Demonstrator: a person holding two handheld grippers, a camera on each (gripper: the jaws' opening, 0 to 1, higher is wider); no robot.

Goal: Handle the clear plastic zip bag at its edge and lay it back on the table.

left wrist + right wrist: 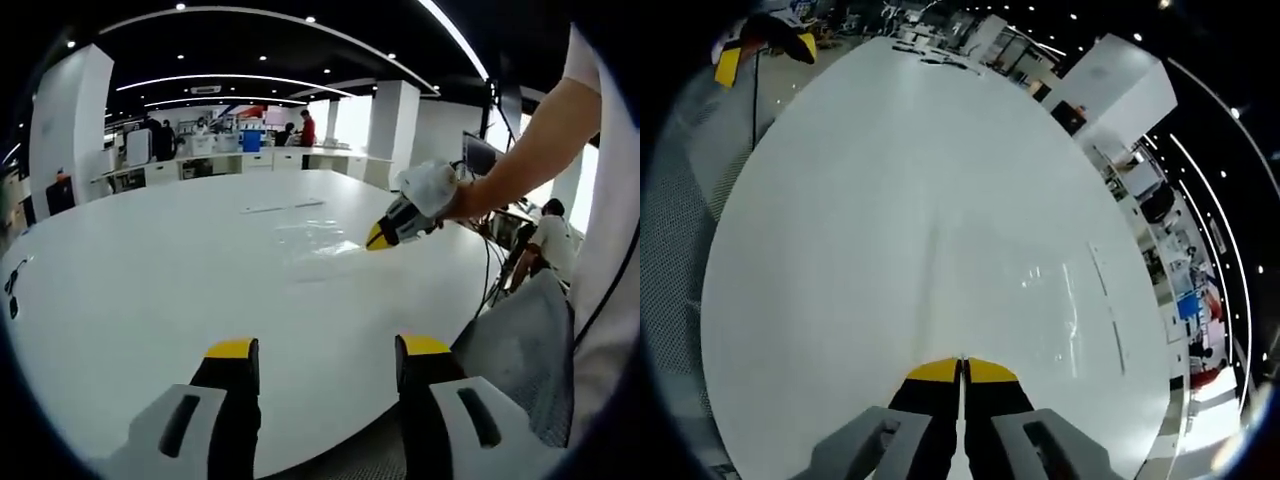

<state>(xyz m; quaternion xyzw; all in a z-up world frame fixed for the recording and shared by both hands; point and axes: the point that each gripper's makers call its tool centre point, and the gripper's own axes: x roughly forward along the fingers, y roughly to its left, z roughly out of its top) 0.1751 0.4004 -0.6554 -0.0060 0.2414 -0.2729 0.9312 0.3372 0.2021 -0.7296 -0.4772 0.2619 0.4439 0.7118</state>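
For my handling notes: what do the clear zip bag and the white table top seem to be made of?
The clear zip bag: thin transparent plastic film, judging by wrinkles and glints. The white table top: smooth, hard, probably laminate, semi-gloss with soft reflections. The right gripper is shut on the bag's edge.

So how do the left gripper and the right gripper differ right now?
The left gripper has its jaws apart with bare table between them; the right gripper has its jaws pressed together.
The left gripper holds nothing near the table's edge; the right gripper reaches out to the clear plastic zip bag, its tips at the bag's edge, apparently pinching it.
Both have yellow-tipped black jaws on grey bodies.
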